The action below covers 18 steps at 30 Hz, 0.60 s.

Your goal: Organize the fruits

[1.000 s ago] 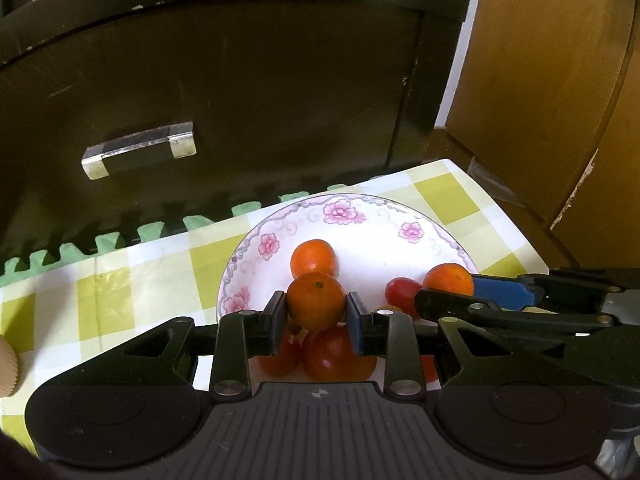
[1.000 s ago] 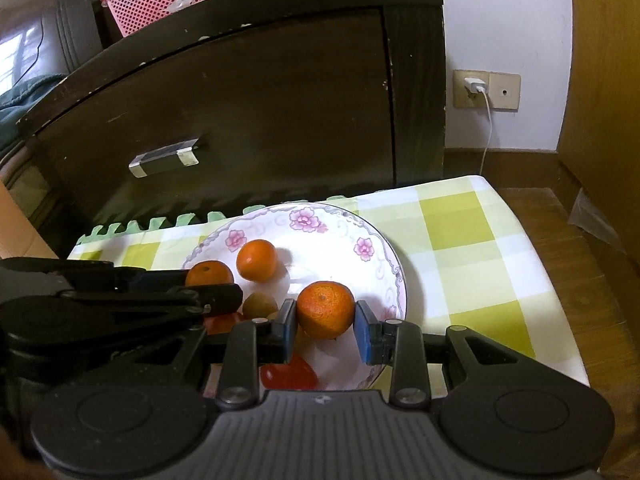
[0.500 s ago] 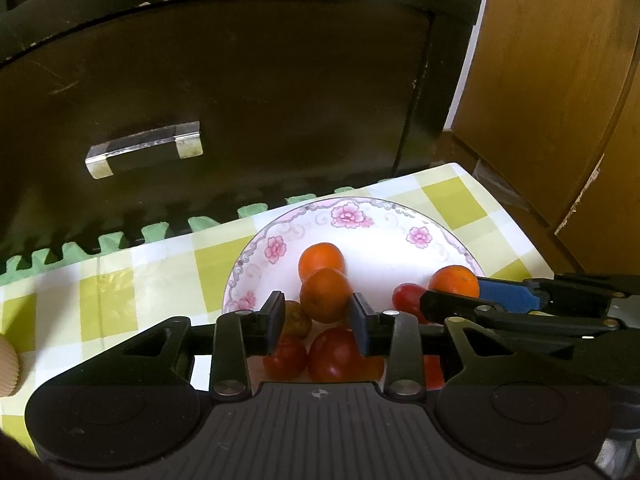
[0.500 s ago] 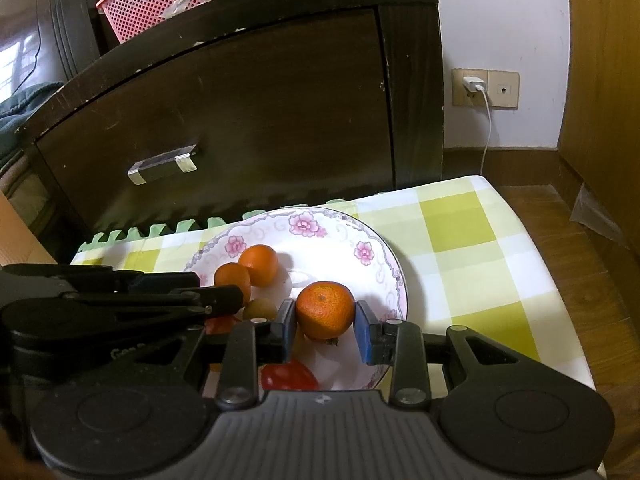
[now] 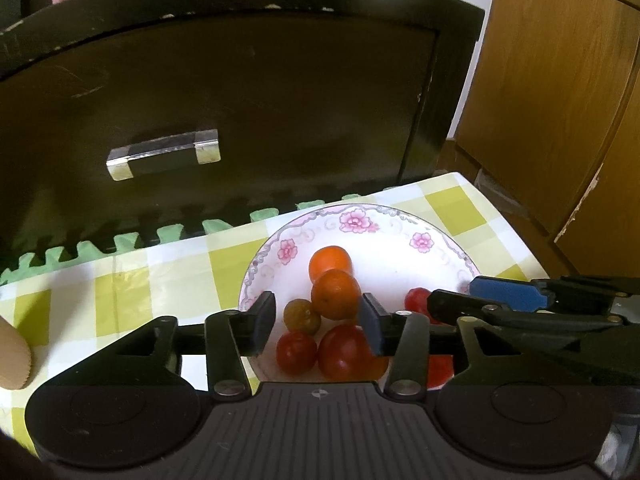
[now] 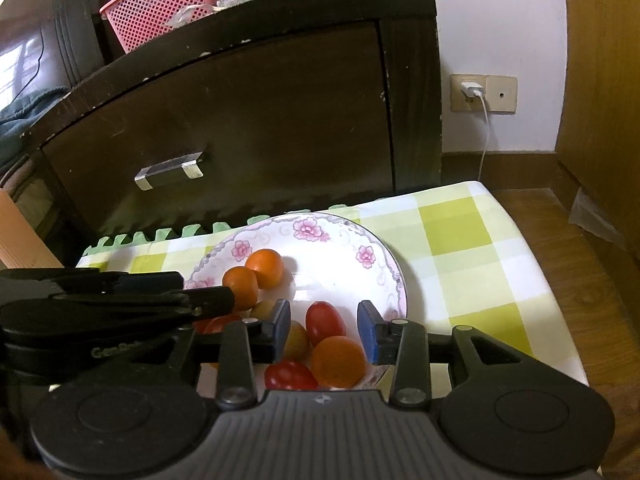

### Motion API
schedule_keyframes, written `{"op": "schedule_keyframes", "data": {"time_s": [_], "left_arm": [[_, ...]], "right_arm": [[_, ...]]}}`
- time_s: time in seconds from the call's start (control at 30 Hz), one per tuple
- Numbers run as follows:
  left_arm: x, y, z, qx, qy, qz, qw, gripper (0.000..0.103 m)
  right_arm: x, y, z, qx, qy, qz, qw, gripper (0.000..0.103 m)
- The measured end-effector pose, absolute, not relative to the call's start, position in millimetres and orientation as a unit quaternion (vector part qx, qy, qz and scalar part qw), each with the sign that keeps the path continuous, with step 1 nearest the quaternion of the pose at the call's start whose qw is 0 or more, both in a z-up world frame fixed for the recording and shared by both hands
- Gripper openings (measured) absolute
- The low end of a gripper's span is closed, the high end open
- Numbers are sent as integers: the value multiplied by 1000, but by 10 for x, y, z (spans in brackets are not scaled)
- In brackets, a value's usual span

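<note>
- Floral-rim white plate point(image 5: 442, 246) sits flat on the checked cloth and holds all the fruit.
- Two oranges point(image 5: 335, 294) touch near the plate centre.
- A third orange point(image 6: 338, 361) lies at the near rim.
- Red tomatoes point(image 5: 345, 352) cluster at the near side.
- One small yellow-brown fruit point(image 5: 302, 315) lies among them.

A green-and-white checked tablecloth point(image 6: 460, 240) covers the table, bearing a floral plate point(image 6: 384, 258)
</note>
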State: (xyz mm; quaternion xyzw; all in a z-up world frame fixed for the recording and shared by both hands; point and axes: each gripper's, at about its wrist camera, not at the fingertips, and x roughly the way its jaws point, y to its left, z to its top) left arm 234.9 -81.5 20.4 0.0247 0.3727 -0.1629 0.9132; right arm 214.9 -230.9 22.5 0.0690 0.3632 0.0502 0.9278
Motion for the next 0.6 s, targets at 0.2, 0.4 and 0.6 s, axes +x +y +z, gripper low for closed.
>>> {"op": "schedule_keyframes", "data": {"time_s": [0.2,0.4,0.6], "left_arm": [[2208,-766,261,29,362,-161,918,66],[2042,-689,269,29,365,-152,918,74],[1828,-609,300,30,363,-136,922,84]], "right_arm": [[2033,-2305,287,71,363,40,928,37],[1862,-2289,349,67,366,29,928,39],[1631,-2245,411,66,366,27,928,40]]}}
